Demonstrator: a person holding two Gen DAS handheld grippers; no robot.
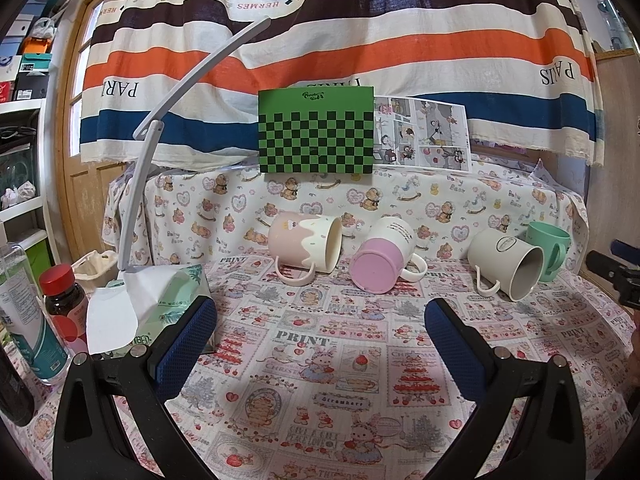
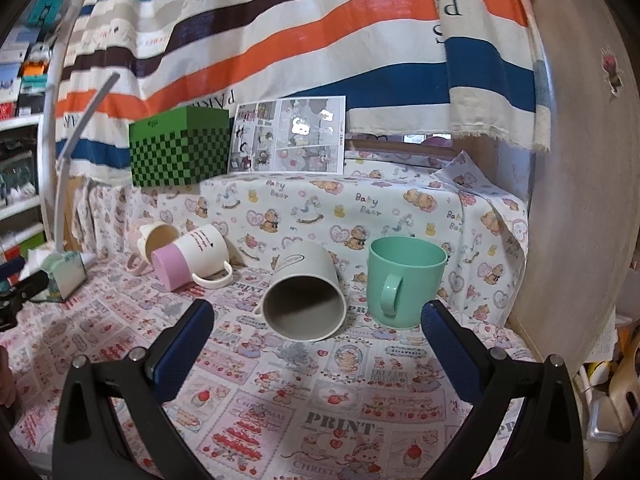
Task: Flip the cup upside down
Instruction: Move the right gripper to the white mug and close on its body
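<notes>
Several cups sit on the printed tablecloth [image 1: 320, 360]. A pink cup with a white drip pattern [image 1: 306, 246] lies on its side. A white cup with a pink base [image 1: 380, 266] lies on its side, base toward me. A plain white cup [image 1: 506, 262] lies on its side, mouth toward me; it also shows in the right wrist view [image 2: 306, 296]. A mint green cup [image 2: 404, 280] stands upright. My left gripper [image 1: 320, 320] is open and empty, short of the cups. My right gripper [image 2: 318, 320] is open and empty, just before the white and green cups.
A tissue pack [image 1: 168, 304], a red-capped bottle [image 1: 64, 300] and a lamp arm [image 1: 160, 136] stand at the left. A green checkered box [image 1: 316, 130] and a comic sheet [image 1: 424, 134] stand on the raised ledge behind. A wooden panel [image 2: 580, 160] is at the right.
</notes>
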